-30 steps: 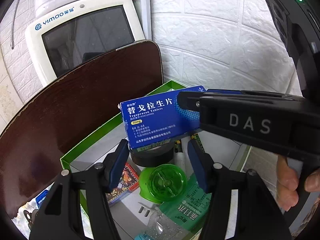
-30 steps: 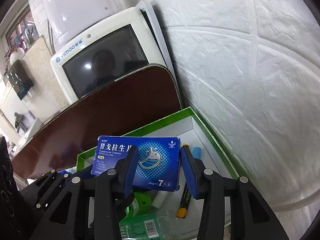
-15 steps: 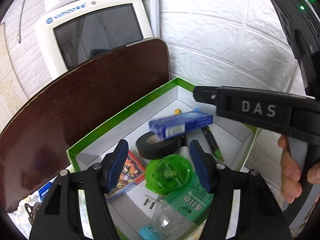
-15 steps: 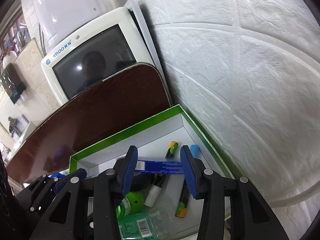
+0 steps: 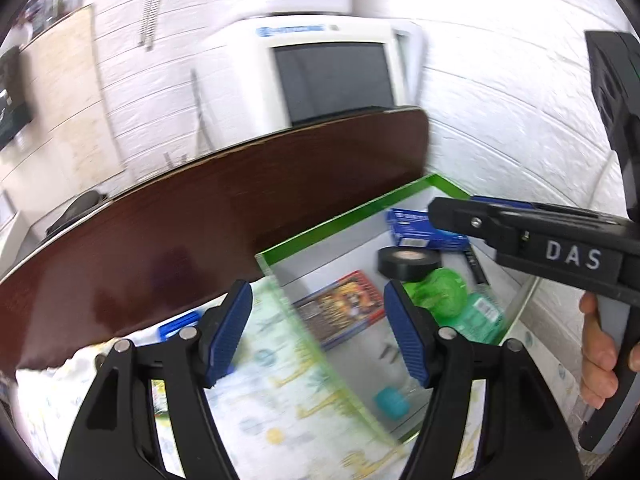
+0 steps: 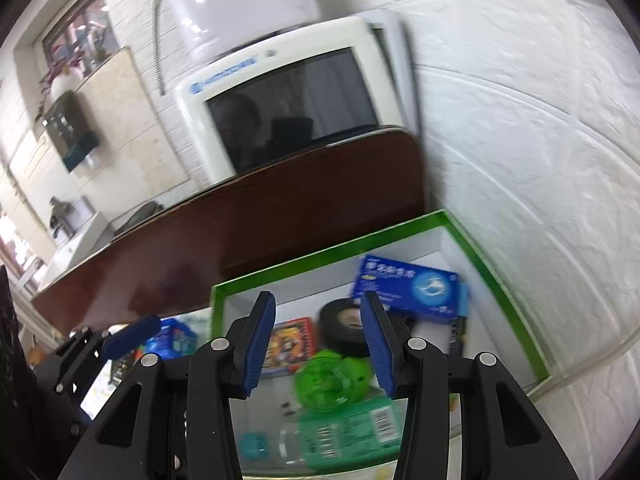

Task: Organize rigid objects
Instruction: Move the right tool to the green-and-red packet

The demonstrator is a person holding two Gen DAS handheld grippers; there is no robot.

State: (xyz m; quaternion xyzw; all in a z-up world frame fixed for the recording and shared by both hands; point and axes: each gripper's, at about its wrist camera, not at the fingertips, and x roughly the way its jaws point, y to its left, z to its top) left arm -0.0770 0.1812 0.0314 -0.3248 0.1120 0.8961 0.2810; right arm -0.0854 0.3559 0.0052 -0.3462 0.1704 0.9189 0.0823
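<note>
A blue medicine box lies in the far right corner of the green-rimmed white box, partly on a black tape roll. The same blue medicine box shows in the left wrist view behind the right gripper's arm. My right gripper hangs open above the box with nothing between its fingers. My left gripper is over the box's near left rim, its jaws opening and empty. Inside also lie a green round lid, a card pack, a green-labelled bottle and pens.
A dark brown board leans behind the box, with a white monitor beyond it. A white textured wall runs along the right. A patterned cloth and a blue packet lie left of the box. A hand grips the right tool.
The right gripper let go of the blue medicine box, which dropped into the box's far corner. Both grippers have pulled back and to the left, and the left jaws spread wider.
</note>
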